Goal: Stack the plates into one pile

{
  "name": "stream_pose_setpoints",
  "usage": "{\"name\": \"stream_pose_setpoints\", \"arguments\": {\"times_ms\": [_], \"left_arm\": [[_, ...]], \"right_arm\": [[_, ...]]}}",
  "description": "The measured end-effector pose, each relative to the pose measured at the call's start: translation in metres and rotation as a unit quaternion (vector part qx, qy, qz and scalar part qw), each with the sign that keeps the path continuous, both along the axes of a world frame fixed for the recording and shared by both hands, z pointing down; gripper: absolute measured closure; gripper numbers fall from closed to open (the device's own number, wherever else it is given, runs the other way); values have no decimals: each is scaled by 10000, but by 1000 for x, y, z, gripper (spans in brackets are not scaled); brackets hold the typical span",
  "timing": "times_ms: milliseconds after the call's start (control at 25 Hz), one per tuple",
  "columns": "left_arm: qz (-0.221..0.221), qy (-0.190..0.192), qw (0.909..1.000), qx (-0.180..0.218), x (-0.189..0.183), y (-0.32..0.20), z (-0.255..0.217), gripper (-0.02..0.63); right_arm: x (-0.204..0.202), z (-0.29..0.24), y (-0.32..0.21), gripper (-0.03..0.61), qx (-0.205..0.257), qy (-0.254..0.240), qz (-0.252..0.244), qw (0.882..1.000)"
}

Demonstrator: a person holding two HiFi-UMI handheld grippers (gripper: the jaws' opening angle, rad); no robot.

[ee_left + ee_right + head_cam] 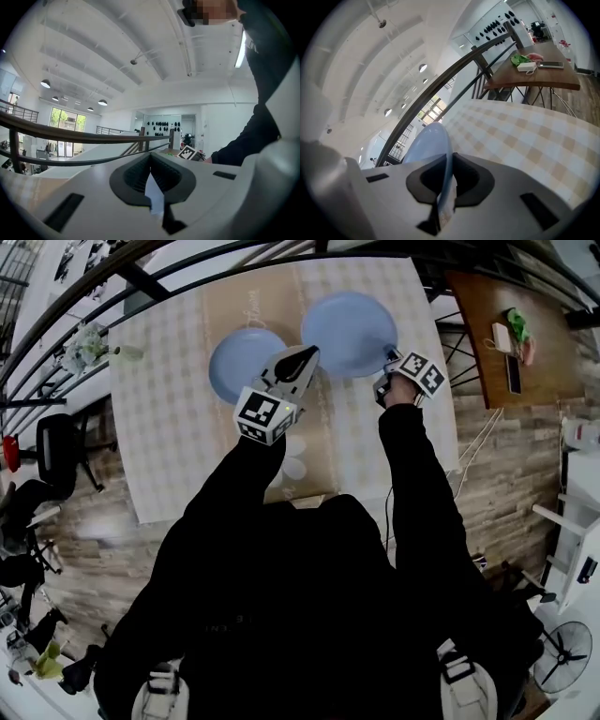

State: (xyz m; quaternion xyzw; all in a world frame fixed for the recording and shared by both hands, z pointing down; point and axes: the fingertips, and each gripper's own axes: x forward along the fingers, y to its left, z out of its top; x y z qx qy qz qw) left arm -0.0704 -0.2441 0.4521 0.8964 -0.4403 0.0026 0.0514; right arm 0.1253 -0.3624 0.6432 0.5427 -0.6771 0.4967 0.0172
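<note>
Right claw [449,161] gripping one plate [425,143], left claw [150,161] closed, we are aiming it level onto the other plate [239,367].

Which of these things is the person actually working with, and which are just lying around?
In the job: left blue plate; right blue plate, its rim clamped in the right gripper.
Lying about: phone, white box and green item on the wooden side table; office chair; floor fan.
</note>
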Motion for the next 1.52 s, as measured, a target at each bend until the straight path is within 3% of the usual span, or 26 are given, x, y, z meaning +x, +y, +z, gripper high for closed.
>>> {"name": "stream_pose_setpoints", "arguments": {"times_ms": [440,840,1240,1520], "left_arm": [[-855,-48,9959,306,-84,31,-28,594],[-1474,-170,9888,185,-156,57,-13,594],[-1737,-163,9847,12,-207,83,4,594],[-1808,-145,9834,-110,-230,98,14,594]], "right_arm": [[-88,-16,17,557,15,-103,-804,9967],[-170,7,34,554,-174,-59,-1386,9902],[-235,39,56,546,-419,167,-1783,9830],[-259,60,67,540,-577,274,-1807,9815]]}}
